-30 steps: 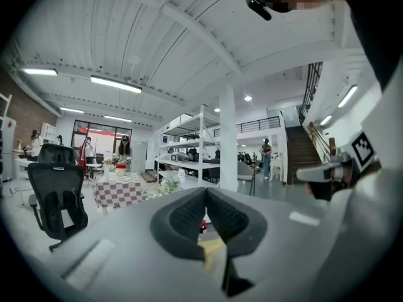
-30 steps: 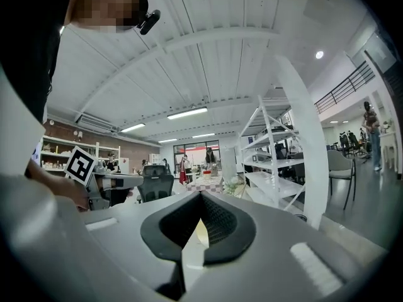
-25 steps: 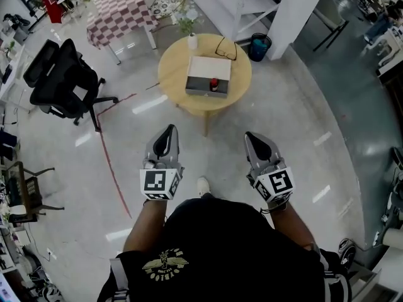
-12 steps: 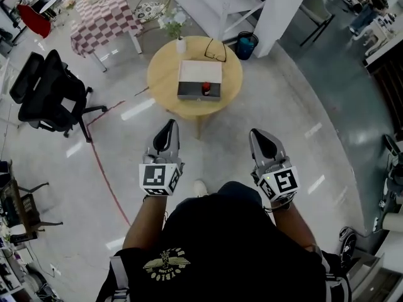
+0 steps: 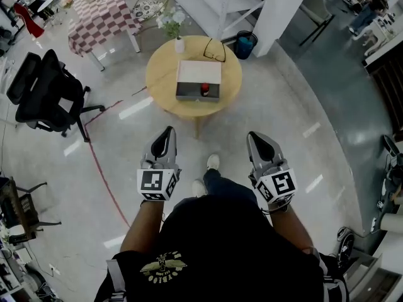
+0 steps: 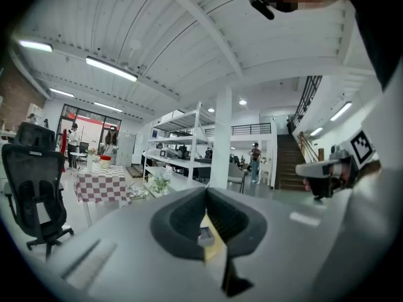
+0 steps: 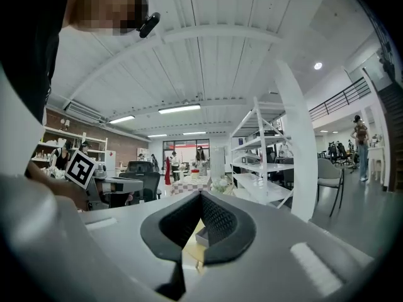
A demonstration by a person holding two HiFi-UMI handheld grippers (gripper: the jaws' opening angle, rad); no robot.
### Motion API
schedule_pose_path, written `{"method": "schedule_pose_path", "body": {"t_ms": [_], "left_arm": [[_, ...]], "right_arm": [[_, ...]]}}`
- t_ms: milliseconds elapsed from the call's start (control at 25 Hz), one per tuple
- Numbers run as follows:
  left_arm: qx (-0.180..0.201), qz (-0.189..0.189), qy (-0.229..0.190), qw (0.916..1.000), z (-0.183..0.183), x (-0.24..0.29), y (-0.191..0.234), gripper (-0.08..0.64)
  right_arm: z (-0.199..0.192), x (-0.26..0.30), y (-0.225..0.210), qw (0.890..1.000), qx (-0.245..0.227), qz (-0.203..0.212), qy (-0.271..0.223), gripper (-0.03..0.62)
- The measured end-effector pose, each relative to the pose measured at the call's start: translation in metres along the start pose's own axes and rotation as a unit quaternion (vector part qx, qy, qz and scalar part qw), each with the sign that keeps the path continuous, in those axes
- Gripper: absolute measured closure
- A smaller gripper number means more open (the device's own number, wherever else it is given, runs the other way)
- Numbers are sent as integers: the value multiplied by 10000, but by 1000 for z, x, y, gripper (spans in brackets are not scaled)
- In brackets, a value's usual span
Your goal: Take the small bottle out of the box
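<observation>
While the person is standing on the pale glossy floor [image 5: 283, 124], we are noting open floor all round the round wooden table [image 5: 160, 80]; nothing is standing between the person and its near edge. A white column [image 5: 277, 11] and a dark bin [image 5: 244, 44] are crowding the table's far right side. A black office chair [image 5: 44, 93] is sitting well off to the left, with a checked-cloth table [image 5: 101, 14] beyond it. A thin red line [image 5: 104, 175] is running across the floor, left of the left gripper [image 5: 166, 132].

On the table top the box [image 5: 199, 73] is lying near the middle, white over its far part, grey and open along its near strip. The small bottle [image 5: 204, 90], showing red, is standing in that open strip, right of its centre. A pair of glasses [image 5: 215, 50] and a small vase [image 5: 179, 44] are sitting behind the box, near the far rim.

We are finding no readable writing. The marker cubes [image 5: 156, 184] are showing only black-and-white square patterns, and the yellow emblem [image 5: 164, 266] on the black shirt is too small to read.

The left gripper and the right gripper [image 5: 255, 137] are pointing toward the table side by side, both well short of its edge. Each gripper's own view is showing its jaws pressed together with nothing held. The bottle is lying ahead of them, roughly between their two lines.
</observation>
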State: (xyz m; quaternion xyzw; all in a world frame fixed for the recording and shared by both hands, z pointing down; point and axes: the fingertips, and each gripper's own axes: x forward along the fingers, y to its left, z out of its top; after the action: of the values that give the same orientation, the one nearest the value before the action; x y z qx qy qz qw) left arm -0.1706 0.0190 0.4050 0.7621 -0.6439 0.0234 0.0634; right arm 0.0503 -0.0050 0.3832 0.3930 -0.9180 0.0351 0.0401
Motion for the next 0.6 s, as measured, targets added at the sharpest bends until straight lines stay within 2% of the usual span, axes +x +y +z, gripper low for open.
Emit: {"method": "schedule_pose_path", "body": {"t_ms": [600], "left_arm": [[102, -72, 33, 9999, -1, 10, -16, 560]], "right_arm": [[-11, 3, -10, 10000, 30, 32, 43, 584]]}}
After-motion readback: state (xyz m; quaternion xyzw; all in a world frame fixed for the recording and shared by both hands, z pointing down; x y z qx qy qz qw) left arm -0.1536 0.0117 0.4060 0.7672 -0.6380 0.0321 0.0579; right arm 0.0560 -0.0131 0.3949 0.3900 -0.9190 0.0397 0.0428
